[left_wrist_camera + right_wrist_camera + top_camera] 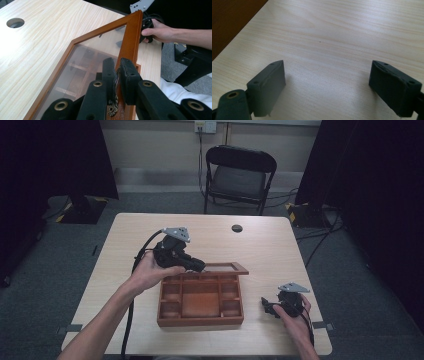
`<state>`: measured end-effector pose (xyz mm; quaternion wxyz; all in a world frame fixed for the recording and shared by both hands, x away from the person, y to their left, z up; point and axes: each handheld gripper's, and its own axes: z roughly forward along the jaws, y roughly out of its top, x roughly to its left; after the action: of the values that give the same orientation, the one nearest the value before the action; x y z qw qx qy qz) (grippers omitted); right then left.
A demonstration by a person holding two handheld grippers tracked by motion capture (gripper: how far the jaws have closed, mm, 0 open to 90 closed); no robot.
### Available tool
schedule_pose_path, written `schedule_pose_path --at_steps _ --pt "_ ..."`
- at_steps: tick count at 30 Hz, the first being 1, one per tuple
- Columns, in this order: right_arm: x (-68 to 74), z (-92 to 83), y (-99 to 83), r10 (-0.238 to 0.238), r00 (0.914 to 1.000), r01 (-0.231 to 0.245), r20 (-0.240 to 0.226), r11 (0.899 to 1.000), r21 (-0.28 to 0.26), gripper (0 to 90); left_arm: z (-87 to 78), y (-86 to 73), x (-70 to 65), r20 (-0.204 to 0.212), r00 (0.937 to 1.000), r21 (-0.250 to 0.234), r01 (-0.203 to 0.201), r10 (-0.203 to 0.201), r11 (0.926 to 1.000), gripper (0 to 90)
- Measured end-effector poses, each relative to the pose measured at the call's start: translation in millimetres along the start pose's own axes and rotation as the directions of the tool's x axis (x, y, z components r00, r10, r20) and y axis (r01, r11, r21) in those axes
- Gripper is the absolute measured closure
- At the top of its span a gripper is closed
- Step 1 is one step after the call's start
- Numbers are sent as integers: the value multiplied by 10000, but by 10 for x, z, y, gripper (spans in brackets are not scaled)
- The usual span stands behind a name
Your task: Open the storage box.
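The left claw (197, 265) is clamped on the front edge of the glass lid (105, 50) of a wooden box (200, 300) — its jaws are pressed together on the lid's brass latch (113, 108) and the wooden frame rail. In the left gripper view the lid slants up and away from the claw, its glass pane lying to the left of the pinched rail, with the box's compartments dimly visible through it. From the high view the lid stands raised at the far side of the box, just ahead of the claw, while the open tray with its small side cells and larger middle cell lies just below and to the right of it on the pale surface (265, 245).

Beyond the right side of the box, well apart from the left claw, the right claw (267, 307) hovers low over the surface. Its jaws are spread wide with nothing between them — bare wood grain shows in the gap in the right gripper view (327, 82), and a dark corner of the box (229, 22) sits off to its upper left.

A round cable hole (237, 228) lies in the surface beyond both claws.
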<state>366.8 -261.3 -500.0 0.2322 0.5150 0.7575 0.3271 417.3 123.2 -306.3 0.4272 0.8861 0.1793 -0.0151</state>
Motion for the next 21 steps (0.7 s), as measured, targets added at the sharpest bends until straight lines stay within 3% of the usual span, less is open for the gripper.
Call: schedule_pose_path --at_steps 21 --pt "0 0 0 3 10000 -3 1 10000 -1 127 4 -2 -7 -8 10000 -46 -20 20 10000 827"
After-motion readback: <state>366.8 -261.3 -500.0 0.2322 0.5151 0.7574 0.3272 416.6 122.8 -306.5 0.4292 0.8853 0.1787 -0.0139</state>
